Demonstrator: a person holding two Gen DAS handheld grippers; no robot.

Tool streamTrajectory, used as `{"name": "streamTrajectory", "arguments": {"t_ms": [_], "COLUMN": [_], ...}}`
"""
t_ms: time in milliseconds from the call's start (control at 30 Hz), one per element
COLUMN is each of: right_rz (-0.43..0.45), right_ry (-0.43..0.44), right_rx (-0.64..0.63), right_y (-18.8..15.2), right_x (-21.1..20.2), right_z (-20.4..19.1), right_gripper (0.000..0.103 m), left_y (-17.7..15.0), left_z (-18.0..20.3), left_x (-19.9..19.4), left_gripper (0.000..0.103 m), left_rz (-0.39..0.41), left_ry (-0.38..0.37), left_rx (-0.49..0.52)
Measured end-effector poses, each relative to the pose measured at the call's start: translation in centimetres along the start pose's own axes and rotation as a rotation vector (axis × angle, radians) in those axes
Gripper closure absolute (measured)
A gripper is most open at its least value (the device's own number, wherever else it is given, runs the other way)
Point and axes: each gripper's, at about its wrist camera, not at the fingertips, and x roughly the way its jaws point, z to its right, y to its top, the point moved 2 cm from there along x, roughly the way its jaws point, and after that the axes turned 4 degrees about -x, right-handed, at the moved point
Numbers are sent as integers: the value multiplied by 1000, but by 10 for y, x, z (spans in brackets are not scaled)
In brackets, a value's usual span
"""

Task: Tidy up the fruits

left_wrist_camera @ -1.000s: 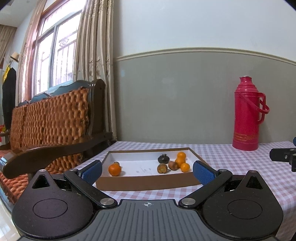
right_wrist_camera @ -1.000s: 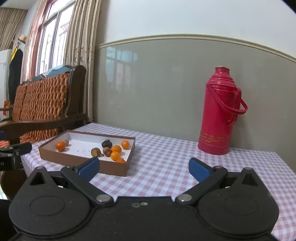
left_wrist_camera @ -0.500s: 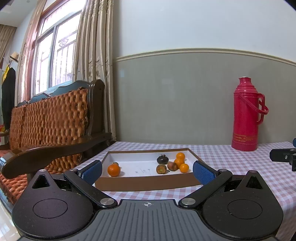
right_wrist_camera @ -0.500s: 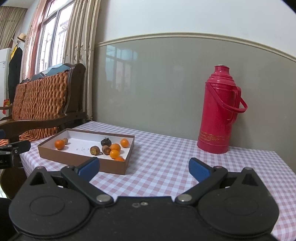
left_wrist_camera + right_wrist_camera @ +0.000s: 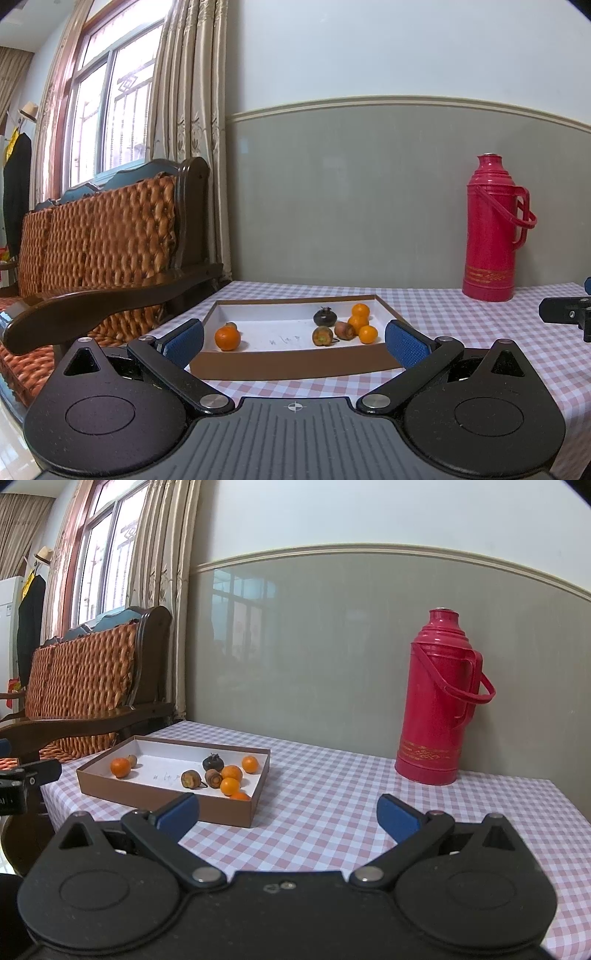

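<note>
At my twelve o'clock stands a wall (image 5: 369, 55), white above a cream rail and grey-green below. At ten o'clock daylight comes through a window (image 5: 110, 110) hung with beige curtains (image 5: 188, 92). Below it sits a dark wooden sofa (image 5: 110, 236) with woven orange cushions. A hat (image 5: 43, 555) and dark coat (image 5: 29, 627) hang at nine o'clock.
</note>
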Motion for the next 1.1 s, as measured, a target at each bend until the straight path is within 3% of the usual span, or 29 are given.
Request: {"name": "streamTrajectory", "arguments": {"t_ms": [1100], "right_rz": [1], "right_ry": [-2], "right_rx": [7], "right_y": [1], "right_x": [-1], "right_z": [0], "right_gripper": [6], "left_y": [-1], "left_z": [1], "left_x": [1], "left_gripper": [0], "left_rz": [10], "left_ry": [-8], "left_rx": [6]}}
